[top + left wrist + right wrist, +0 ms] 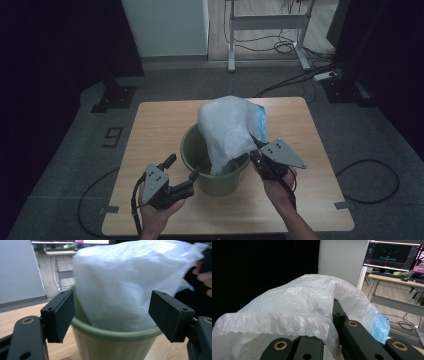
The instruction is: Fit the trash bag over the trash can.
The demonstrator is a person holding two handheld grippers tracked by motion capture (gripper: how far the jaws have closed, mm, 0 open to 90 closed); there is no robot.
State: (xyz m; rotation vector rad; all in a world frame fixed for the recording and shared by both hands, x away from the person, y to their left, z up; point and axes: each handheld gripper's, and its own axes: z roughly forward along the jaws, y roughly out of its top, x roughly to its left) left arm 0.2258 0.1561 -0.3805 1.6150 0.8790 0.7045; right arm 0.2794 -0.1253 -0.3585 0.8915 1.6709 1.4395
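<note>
A green plastic bin (220, 181) stands in the middle of the wooden table (160, 120). A thin white bag (227, 127) with a blue patch (261, 122) billows up out of it. My right gripper (256, 152) is at the bin's right rim, shut on the bag's edge; in the right gripper view the bag (294, 307) drapes over the jaws. My left gripper (183, 166) hovers open just off the bin's near-left rim. In the left gripper view its pads (63, 315) stand wide apart, with the bin (112, 345) and the bag (125, 285) beyond them, untouched.
The table's near edge lies just under both hands. Behind the table a white desk frame (265, 22) stands on the floor, with cables and a power strip (325, 76) beside it. A white cabinet (165, 25) stands at back left. Lit monitors (392, 255) sit on a desk.
</note>
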